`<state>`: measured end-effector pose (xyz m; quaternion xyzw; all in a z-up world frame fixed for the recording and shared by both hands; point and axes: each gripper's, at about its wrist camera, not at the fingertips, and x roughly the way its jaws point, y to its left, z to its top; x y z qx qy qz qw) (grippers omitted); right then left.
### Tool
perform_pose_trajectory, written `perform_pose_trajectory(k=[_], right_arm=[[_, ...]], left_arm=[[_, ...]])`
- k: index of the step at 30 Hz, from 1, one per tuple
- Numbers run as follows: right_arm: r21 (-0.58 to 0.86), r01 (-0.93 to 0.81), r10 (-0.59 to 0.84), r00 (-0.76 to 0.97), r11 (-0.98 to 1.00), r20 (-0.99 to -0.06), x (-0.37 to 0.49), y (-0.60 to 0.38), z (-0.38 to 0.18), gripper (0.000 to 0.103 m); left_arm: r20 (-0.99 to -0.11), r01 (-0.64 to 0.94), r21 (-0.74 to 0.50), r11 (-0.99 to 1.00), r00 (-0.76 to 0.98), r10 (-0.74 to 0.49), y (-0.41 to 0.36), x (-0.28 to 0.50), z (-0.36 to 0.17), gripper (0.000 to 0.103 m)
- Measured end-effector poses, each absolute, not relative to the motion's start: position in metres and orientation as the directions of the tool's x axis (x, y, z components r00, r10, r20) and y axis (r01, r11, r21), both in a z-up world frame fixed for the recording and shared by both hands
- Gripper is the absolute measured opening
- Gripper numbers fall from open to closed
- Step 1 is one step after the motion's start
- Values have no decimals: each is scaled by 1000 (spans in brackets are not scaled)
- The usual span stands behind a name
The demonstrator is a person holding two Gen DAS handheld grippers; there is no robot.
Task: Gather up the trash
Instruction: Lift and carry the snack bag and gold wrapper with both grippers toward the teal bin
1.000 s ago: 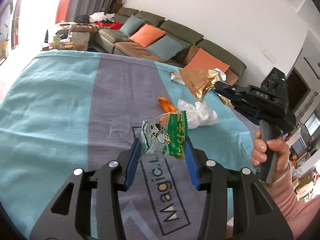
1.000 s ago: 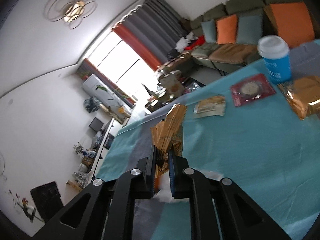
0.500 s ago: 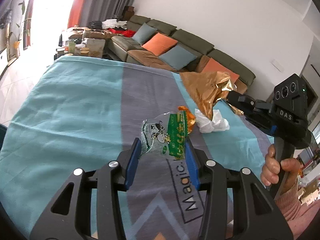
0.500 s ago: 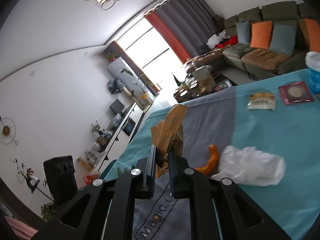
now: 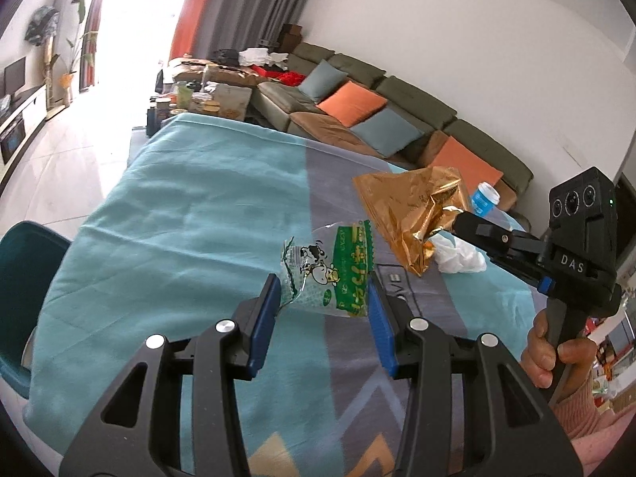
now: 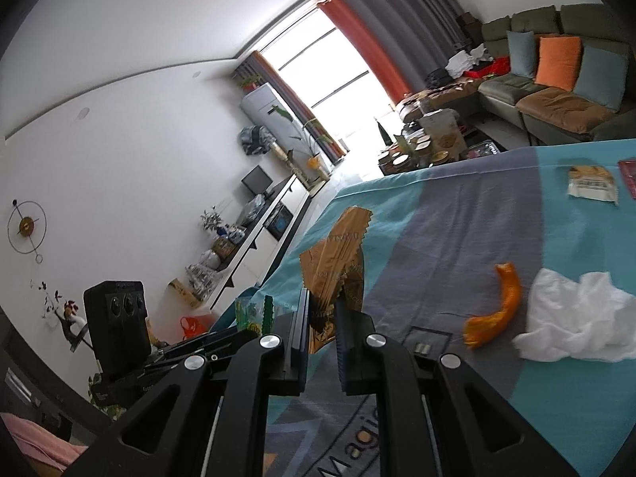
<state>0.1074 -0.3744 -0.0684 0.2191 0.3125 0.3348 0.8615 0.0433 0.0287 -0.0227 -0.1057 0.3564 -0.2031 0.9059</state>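
Observation:
My left gripper is shut on a green and clear snack wrapper and holds it above the table. My right gripper is shut on a crumpled gold foil bag, also lifted; the bag and right gripper show at the right of the left wrist view. On the cloth lie an orange peel, a white crumpled plastic bag and a beige snack packet.
The table carries a teal and grey cloth. A blue paper cup stands at its far side. A teal chair is at the left edge. A sofa stands behind.
Both grippers have swung left across the table with their trash held. The gold bag has come closer to the green wrapper.

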Motion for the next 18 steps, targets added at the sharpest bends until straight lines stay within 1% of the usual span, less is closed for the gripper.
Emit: perform_pose_trajectory(k=[18], right_arm=[[590, -530, 791, 454, 609, -410, 131, -309, -67, 10]], left_arm=[[-595, 154, -345, 926, 727, -343, 94, 22, -18, 43]])
